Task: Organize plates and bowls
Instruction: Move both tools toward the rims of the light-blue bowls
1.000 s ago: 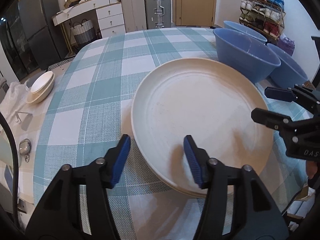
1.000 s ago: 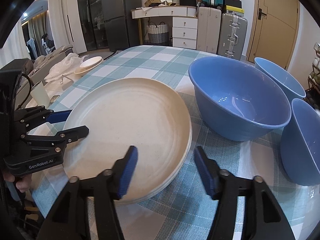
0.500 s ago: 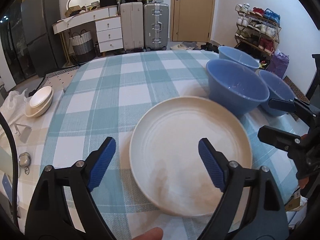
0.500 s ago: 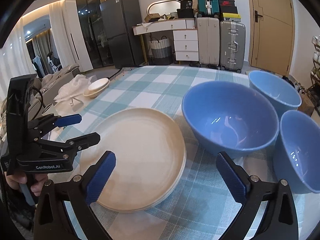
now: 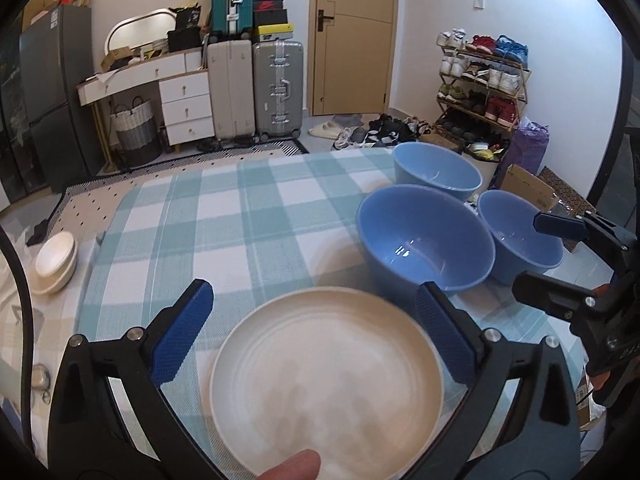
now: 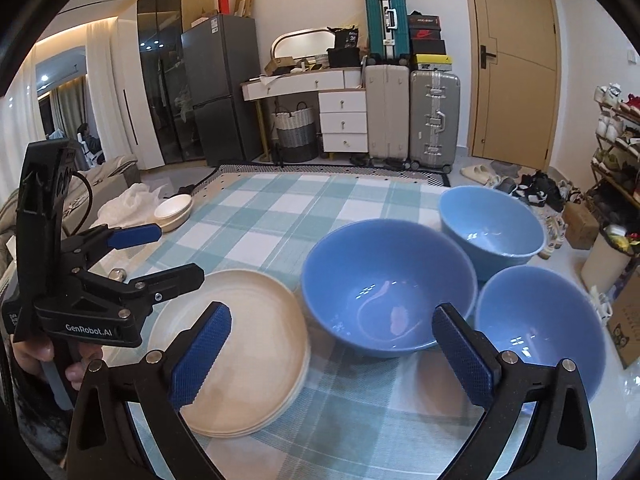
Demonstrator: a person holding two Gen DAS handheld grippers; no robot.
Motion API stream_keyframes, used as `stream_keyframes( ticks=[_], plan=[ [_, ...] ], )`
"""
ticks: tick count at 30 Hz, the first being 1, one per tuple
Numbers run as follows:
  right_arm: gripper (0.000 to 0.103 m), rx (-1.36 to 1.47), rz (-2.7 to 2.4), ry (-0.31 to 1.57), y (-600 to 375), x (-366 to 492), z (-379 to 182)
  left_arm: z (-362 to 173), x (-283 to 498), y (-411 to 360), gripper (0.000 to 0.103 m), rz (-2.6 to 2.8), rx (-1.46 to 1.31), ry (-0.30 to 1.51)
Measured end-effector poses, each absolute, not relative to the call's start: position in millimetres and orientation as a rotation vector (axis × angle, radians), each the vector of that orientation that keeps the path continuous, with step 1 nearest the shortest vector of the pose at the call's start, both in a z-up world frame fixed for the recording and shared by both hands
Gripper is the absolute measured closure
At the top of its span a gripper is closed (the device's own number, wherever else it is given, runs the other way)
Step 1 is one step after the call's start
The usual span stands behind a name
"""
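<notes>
A stack of cream plates (image 5: 326, 376) (image 6: 244, 356) lies on the checked tablecloth near the front edge. Three blue bowls stand to its right: a big one (image 5: 426, 240) (image 6: 386, 292), one behind it (image 5: 436, 170) (image 6: 492, 224) and one at the right (image 5: 520, 236) (image 6: 540, 324). My left gripper (image 5: 314, 334) is open and empty, raised above the plates. My right gripper (image 6: 330, 354) is open and empty, above the table in front of the big bowl. Each gripper shows in the other's view, the left (image 6: 160, 254) and the right (image 5: 548, 256).
A small stack of cream bowls (image 5: 54, 264) (image 6: 174, 210) sits at the table's left side beside white cloth (image 6: 128, 204). Suitcases (image 6: 432, 116), a drawer unit and a shoe rack (image 5: 482, 80) stand beyond the table.
Both grippers have opened wide and pulled back and up from the plate stack. The plates stay on the table.
</notes>
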State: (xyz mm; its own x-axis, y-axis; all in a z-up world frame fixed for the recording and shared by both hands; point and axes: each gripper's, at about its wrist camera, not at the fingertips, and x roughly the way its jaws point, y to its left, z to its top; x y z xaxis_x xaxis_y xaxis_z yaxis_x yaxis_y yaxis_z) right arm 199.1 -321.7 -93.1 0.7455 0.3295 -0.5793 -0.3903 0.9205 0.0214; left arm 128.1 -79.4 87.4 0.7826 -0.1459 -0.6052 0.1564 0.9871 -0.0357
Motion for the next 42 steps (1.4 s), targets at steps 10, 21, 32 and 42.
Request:
stream_keyframes(
  ticks=[10, 21, 32, 42],
  plan=[
    [0.001, -0.054, 0.282, 0.580, -376.9, 214.3, -51.1, 122.5, 162.4, -115.4, 0.002, -0.226, 0.034, 0.613],
    [0.001, -0.009, 0.182, 0.584, -434.7, 241.1, -27.3, 149.6, 204.4, -142.1, 0.002, -0.257, 0.024, 0.595],
    [0.001, 0.000, 0.127, 0.625, -473.9, 281.2, -22.3, 157.3, 256.5, -168.7, 0.002, -0.288, 0.009, 0.628],
    [0.001, 0.050, 0.103, 0.663, -499.8, 319.6, -22.6, 152.8, 298.9, -193.7, 0.002, -0.299, 0.024, 0.642]
  ],
)
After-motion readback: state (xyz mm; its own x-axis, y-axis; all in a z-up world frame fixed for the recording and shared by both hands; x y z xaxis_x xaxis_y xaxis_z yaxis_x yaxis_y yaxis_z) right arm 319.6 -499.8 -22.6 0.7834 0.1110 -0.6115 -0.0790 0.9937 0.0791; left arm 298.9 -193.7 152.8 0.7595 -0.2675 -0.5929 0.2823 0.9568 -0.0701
